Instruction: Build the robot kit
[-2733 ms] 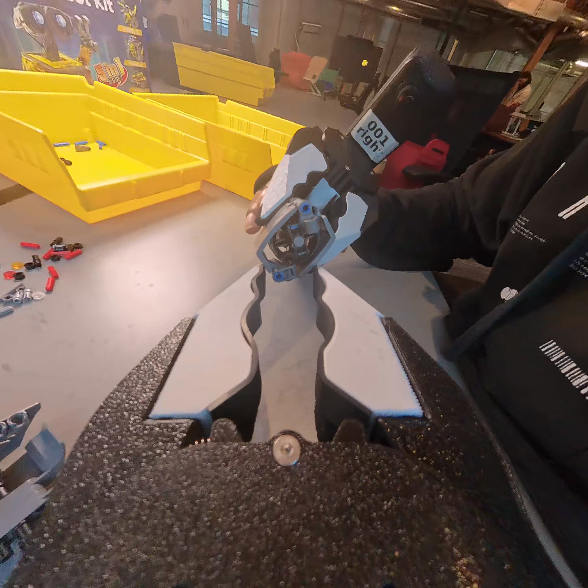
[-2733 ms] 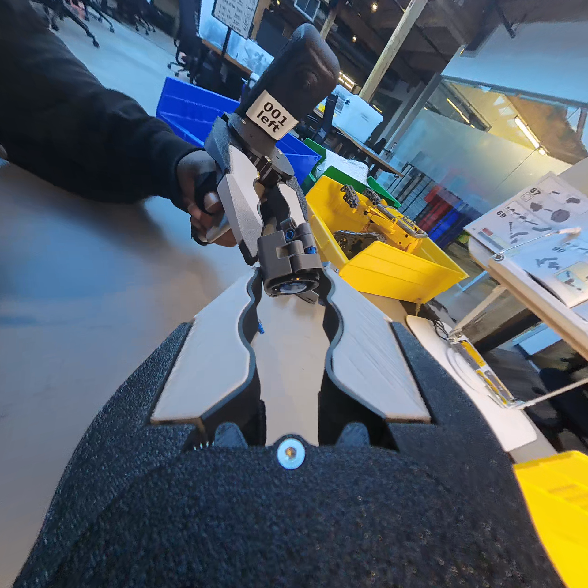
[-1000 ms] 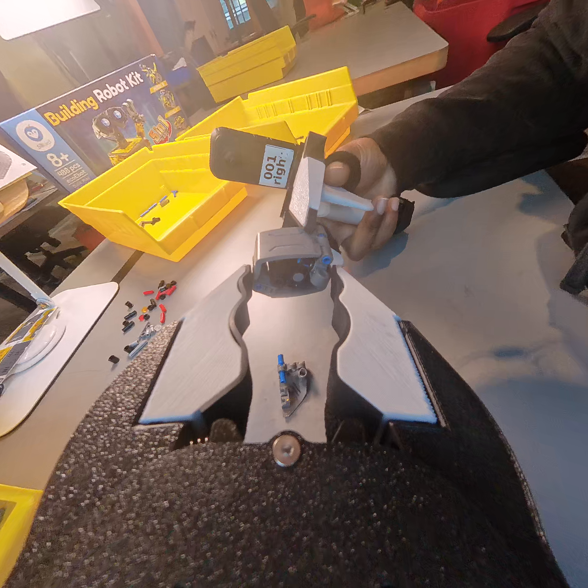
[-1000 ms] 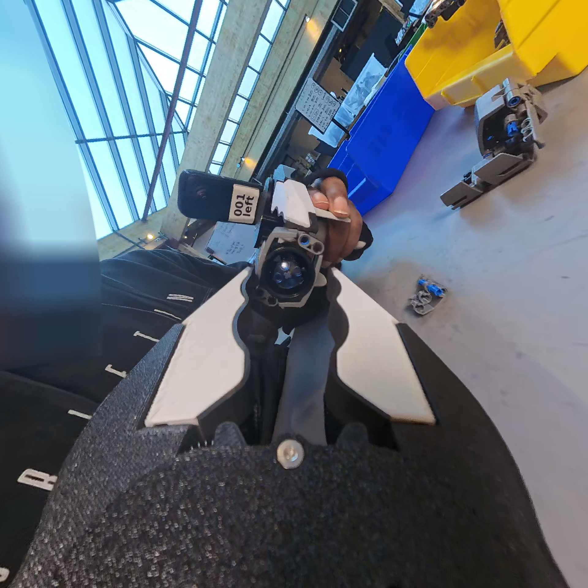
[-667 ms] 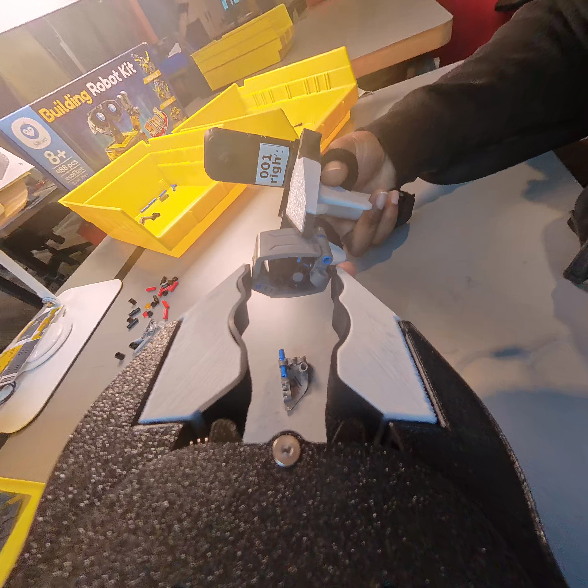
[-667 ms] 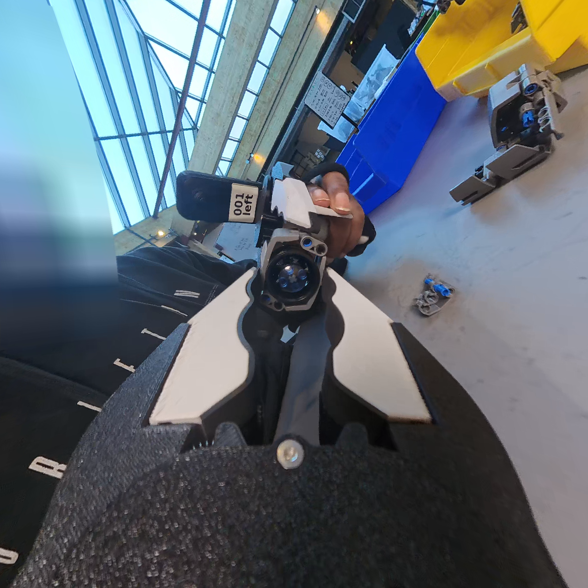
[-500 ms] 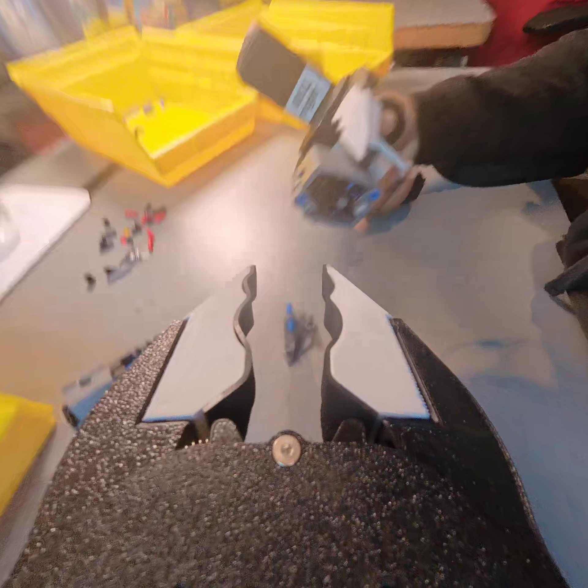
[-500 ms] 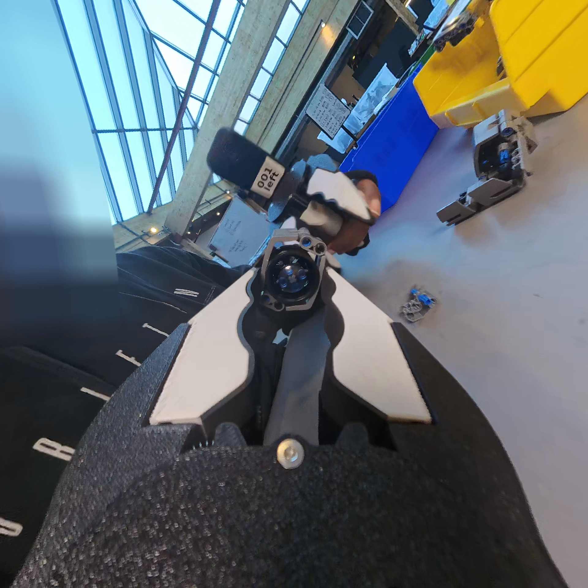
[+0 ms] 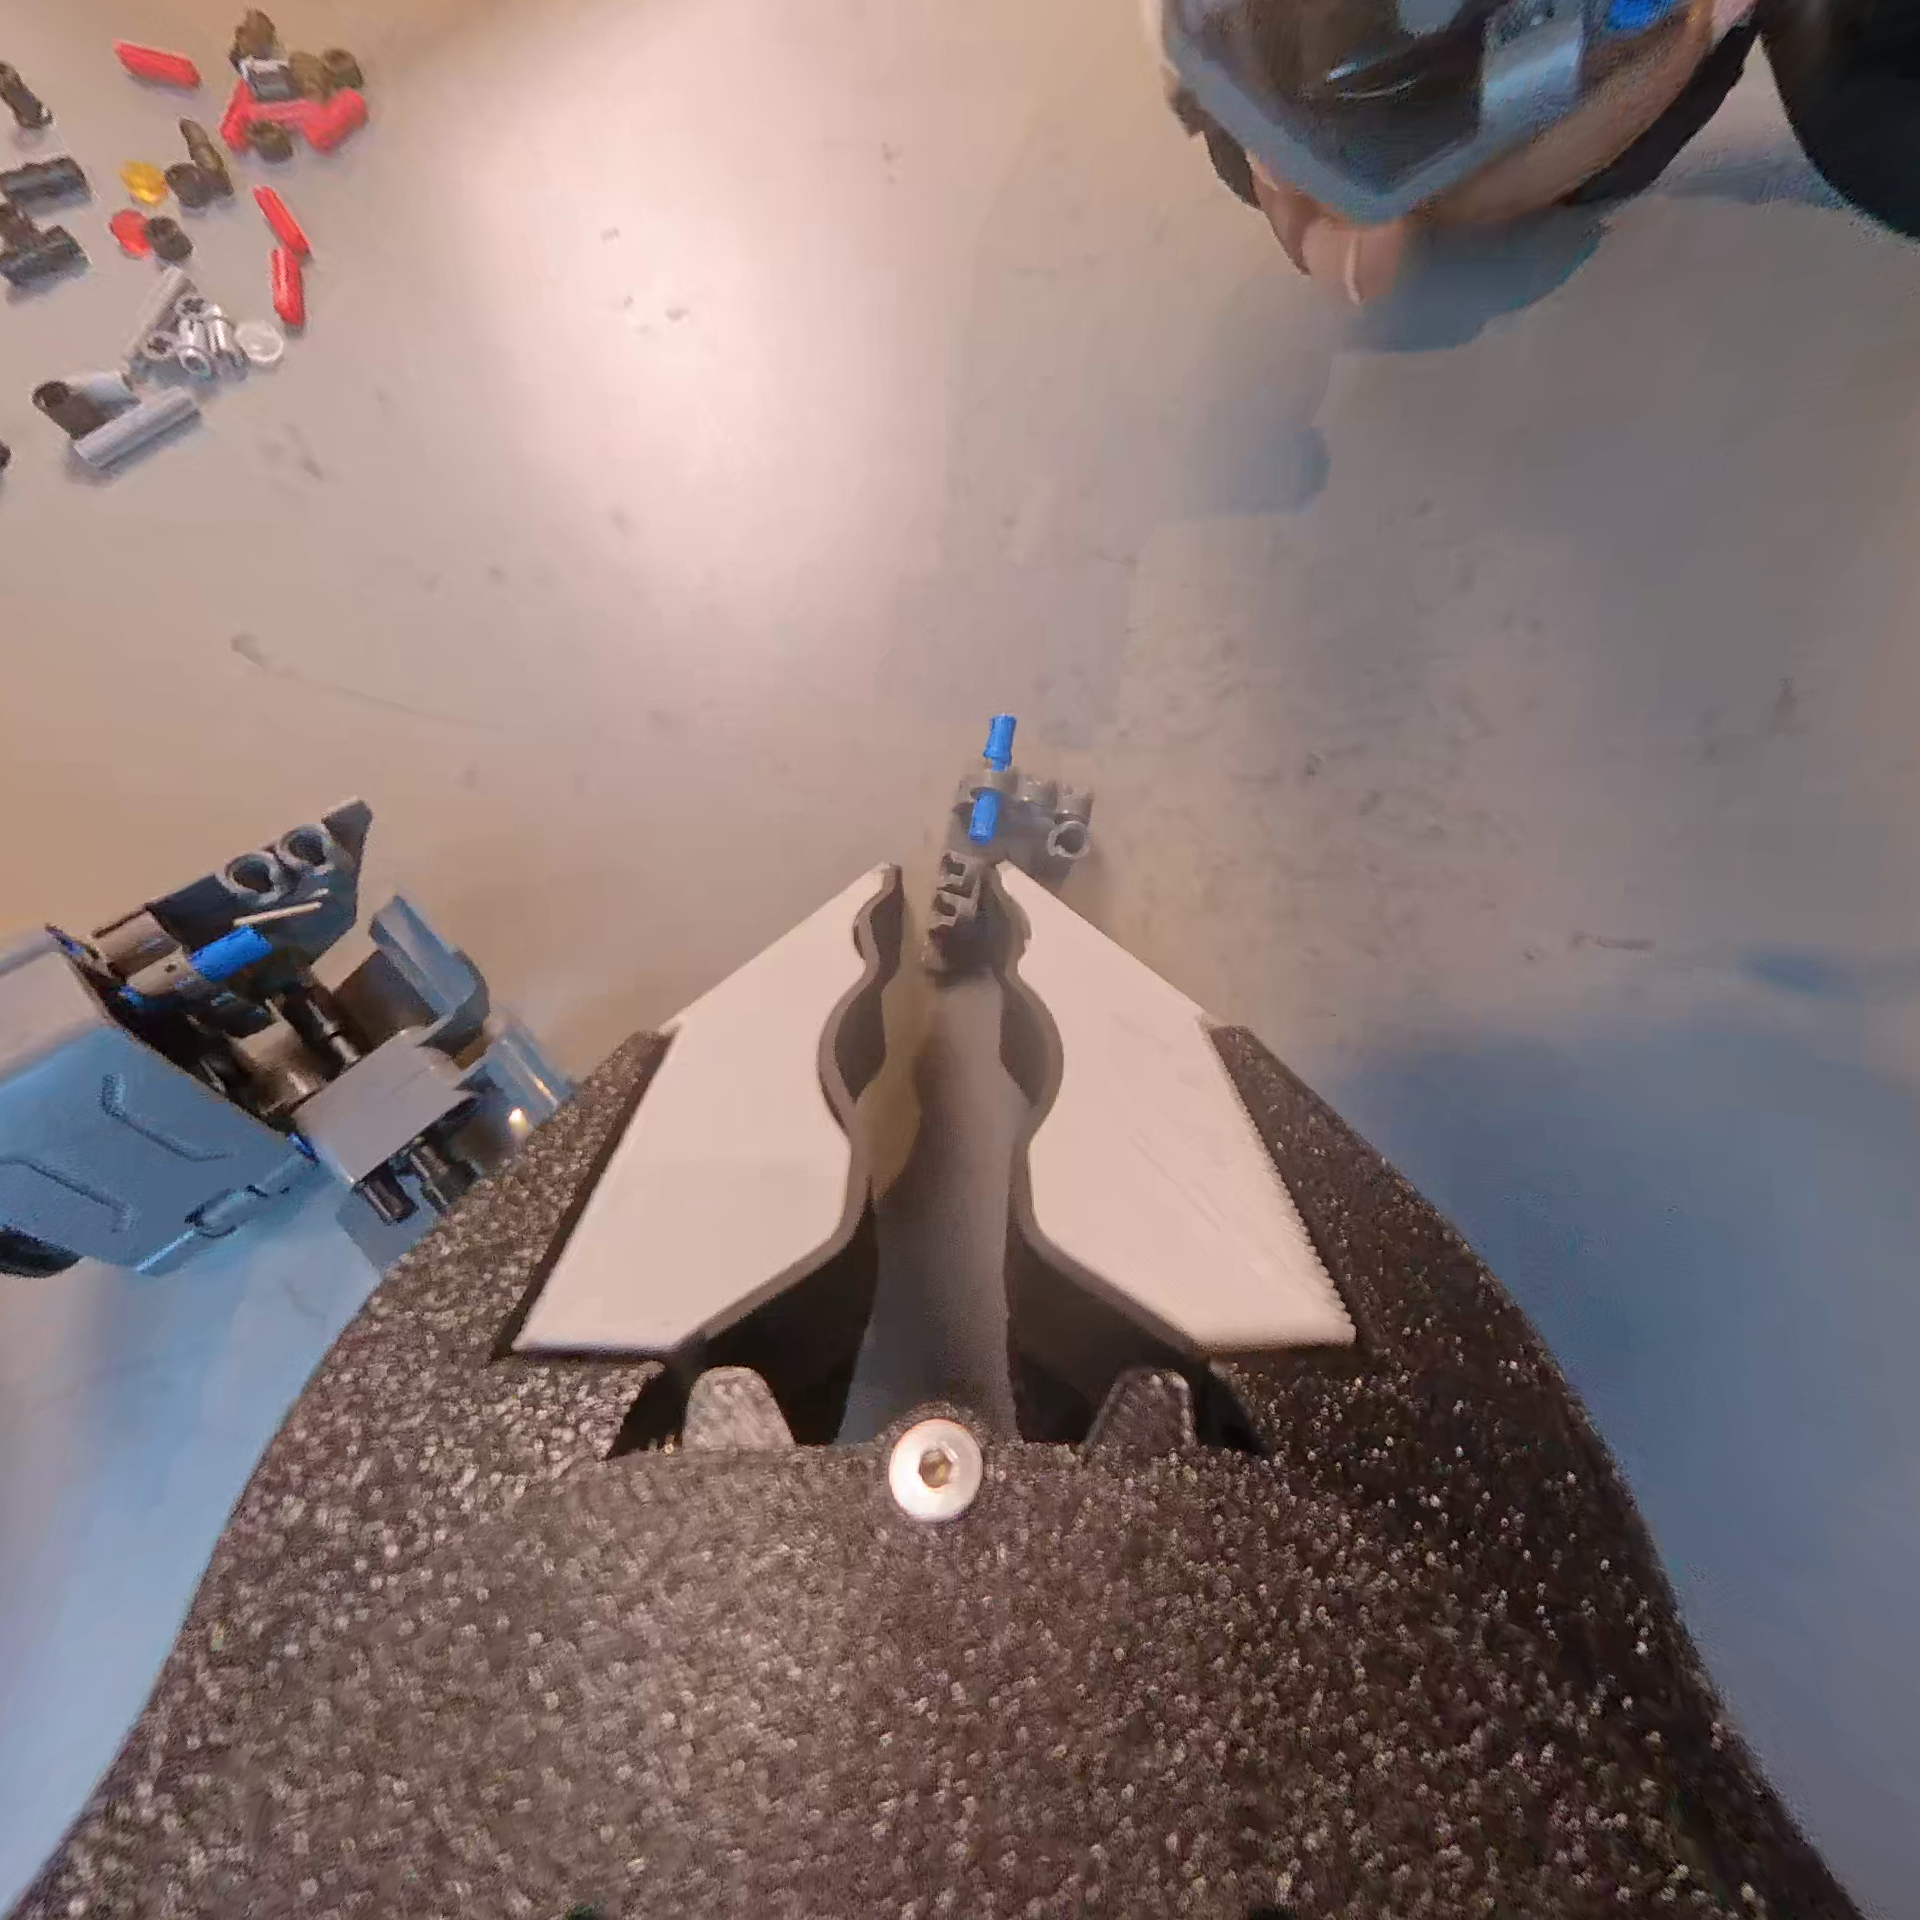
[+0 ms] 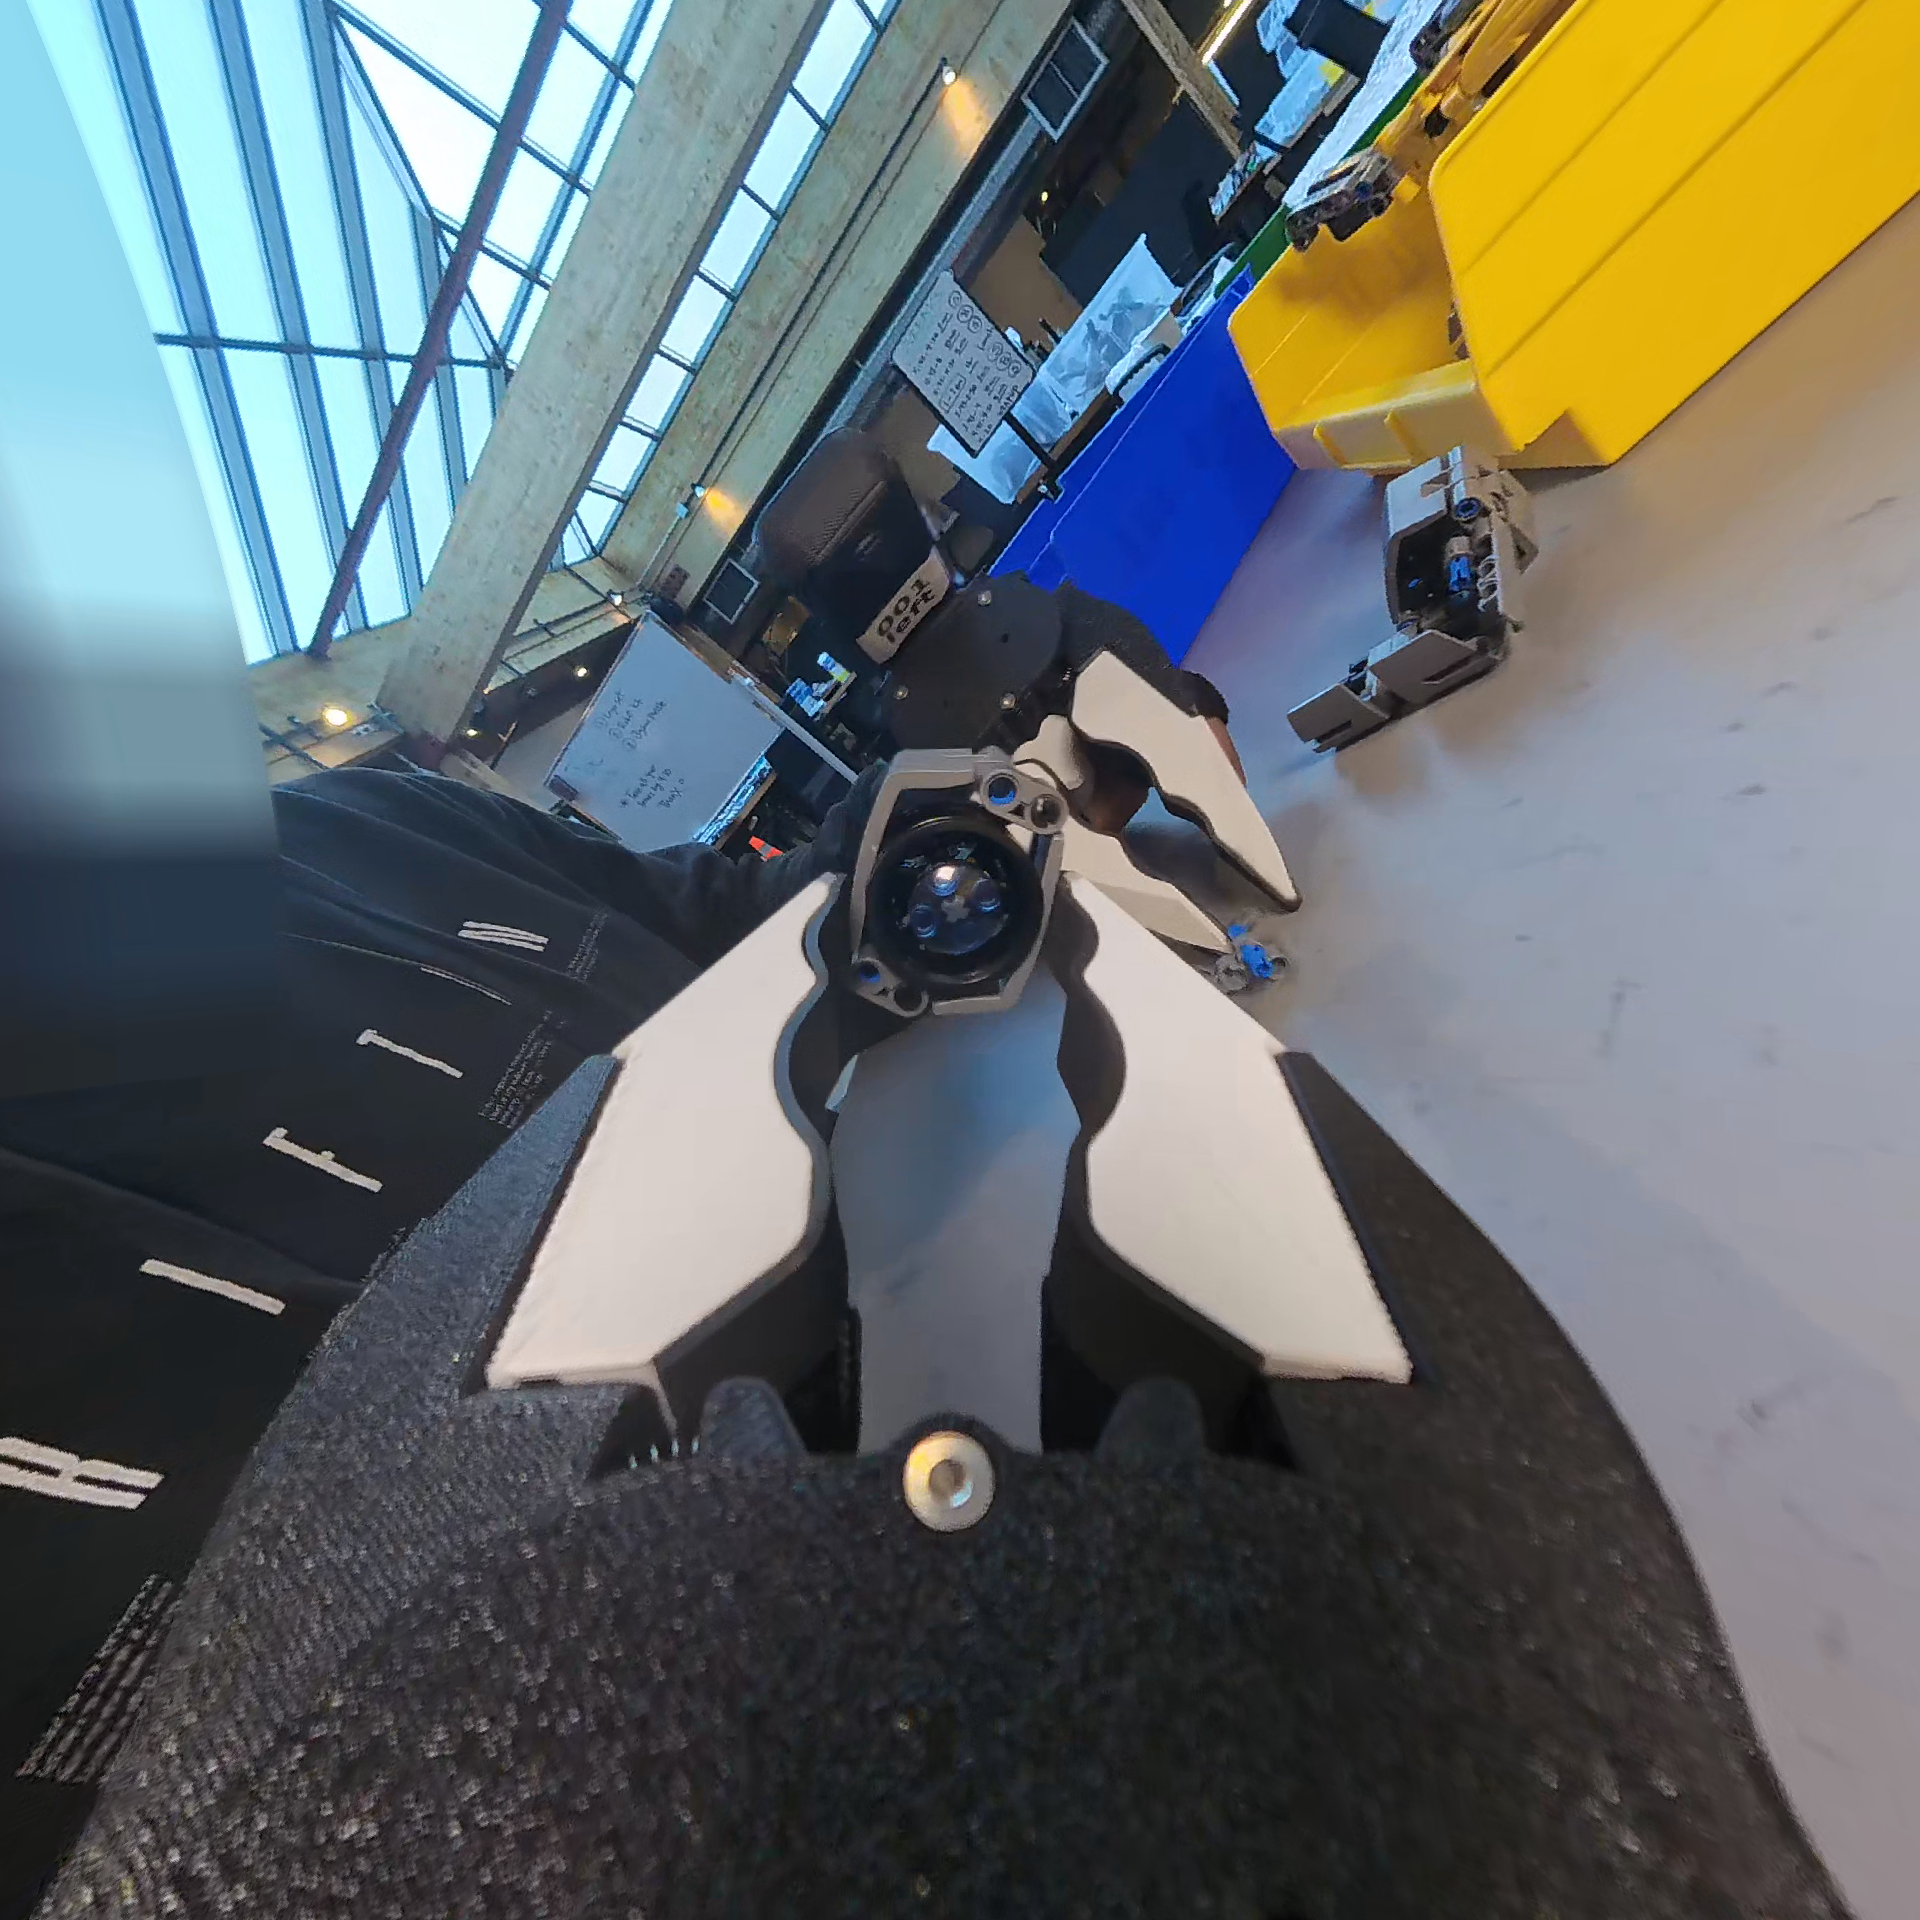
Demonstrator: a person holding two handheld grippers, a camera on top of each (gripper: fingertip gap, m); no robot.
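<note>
Dropped to the worktop [image 9: 1351, 623], left gripper [image 9: 940, 883] jaws nearly together around a small grey-blue piece [image 9: 987, 831] — right gripper [image 10: 940, 935] clamps the grey housing [image 10: 951, 899].

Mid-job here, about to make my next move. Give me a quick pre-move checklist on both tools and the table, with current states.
1. Right tool clamped on the grey-and-black round assembly: ok, it is held between both fingers, off the table.
2. Left tool lined up on the small grey piece with blue pins: ok, the piece's end sits between the fingertips.
3. Left tool firmly closed on that piece: cannot tell, a sliver of gap shows on one side.
4. Small piece resting on the table: ok.
5. Large grey assembly clear of the left tool's fingers: ok.
6. Loose small parts out of the way: ok.
</note>
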